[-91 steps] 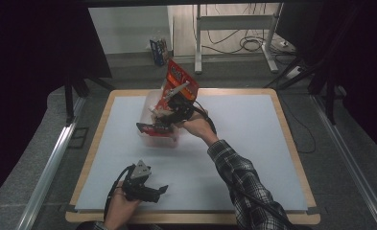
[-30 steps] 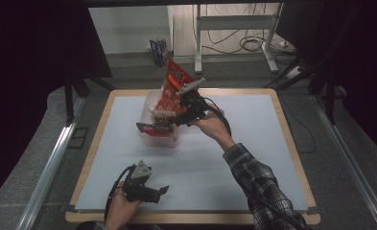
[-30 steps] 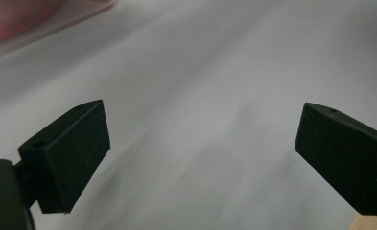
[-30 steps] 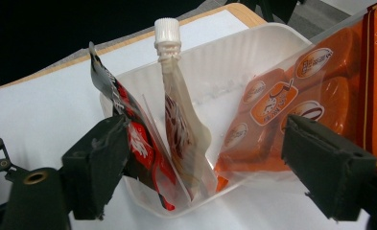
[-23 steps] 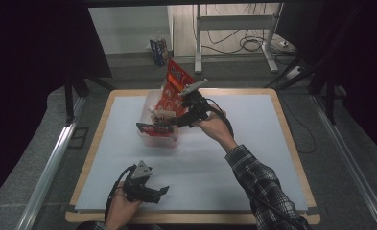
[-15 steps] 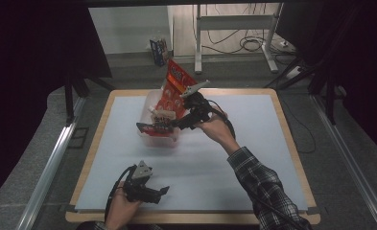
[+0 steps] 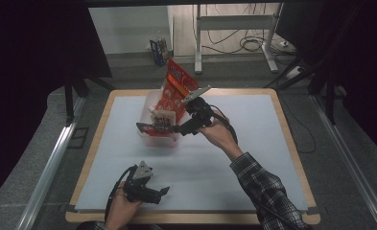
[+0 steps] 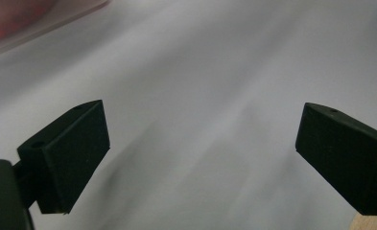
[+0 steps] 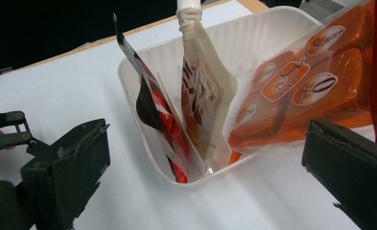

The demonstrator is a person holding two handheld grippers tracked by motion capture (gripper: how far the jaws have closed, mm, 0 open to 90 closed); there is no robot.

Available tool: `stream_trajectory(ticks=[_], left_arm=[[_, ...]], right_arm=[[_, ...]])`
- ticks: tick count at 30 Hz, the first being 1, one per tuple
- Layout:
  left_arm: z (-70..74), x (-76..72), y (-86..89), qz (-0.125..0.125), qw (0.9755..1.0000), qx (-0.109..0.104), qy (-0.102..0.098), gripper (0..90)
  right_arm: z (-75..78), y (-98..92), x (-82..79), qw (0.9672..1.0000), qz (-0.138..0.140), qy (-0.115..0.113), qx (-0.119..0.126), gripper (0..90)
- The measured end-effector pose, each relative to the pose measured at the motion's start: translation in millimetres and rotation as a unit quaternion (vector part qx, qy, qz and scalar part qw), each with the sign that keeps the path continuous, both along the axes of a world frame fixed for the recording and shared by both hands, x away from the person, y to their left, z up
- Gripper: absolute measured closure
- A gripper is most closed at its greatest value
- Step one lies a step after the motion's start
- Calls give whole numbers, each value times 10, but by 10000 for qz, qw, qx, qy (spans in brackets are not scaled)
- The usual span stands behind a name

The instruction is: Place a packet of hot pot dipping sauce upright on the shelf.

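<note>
A clear plastic bin (image 7: 150, 138) stands at the back middle of the white mat. In it stand a black-and-red packet (image 9: 152, 108) and a white spouted pouch (image 9: 203, 96), and a big orange snack bag (image 7: 176, 86) leans out of its far side. My right gripper (image 7: 181, 125) hovers at the bin's right side, pointing into it. Its jaws have just been opening and now stand open (image 9: 205, 184), with nothing pressed between the pads; the bin's near corner lies just beyond them. My left gripper (image 7: 163, 193) rests open on the mat near the front edge (image 8: 200, 153), holding nothing.
The white mat (image 7: 253, 124) covers a wooden table with a raised rim (image 7: 291, 143). Black curtains hang at both sides. Behind the table are metal desk legs (image 7: 198, 43), cables and a small box (image 7: 158, 50) on the floor.
The right hand has drawn back a little to the right from over the bin, and its jaws have spread apart. The left hand has stayed put.
</note>
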State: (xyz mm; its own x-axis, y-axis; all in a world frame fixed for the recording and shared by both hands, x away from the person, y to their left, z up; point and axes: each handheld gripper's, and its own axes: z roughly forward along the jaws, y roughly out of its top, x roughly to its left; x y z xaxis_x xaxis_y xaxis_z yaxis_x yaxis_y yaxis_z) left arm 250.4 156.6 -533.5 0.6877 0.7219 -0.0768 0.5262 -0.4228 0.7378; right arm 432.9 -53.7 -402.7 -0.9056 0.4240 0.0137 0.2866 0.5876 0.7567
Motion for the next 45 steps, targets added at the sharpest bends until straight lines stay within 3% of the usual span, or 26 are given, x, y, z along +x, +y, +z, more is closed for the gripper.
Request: stream_trajectory(ticks=[12, 31, 35, 45], left_arm=[[7, -6, -12, -46, 10000, -41, 49, 48], [8, -14, -24, -111, 9999, -12, 26, 48], [6, -14, -28, -124, 9999, -3, 30, 48], [2, -17, -38, -148, 9999, 35, 28, 48]], right_arm=[[-75, -114, -36, 10000, -45, -39, 41, 0], [-178, -282, -162, 9990, -302, 54, 333, 0], [-178, -313, -214, 9982, -421, -111, 406, 0], [-229, -352, -323, 9986, -304, -74, 419, 0]])
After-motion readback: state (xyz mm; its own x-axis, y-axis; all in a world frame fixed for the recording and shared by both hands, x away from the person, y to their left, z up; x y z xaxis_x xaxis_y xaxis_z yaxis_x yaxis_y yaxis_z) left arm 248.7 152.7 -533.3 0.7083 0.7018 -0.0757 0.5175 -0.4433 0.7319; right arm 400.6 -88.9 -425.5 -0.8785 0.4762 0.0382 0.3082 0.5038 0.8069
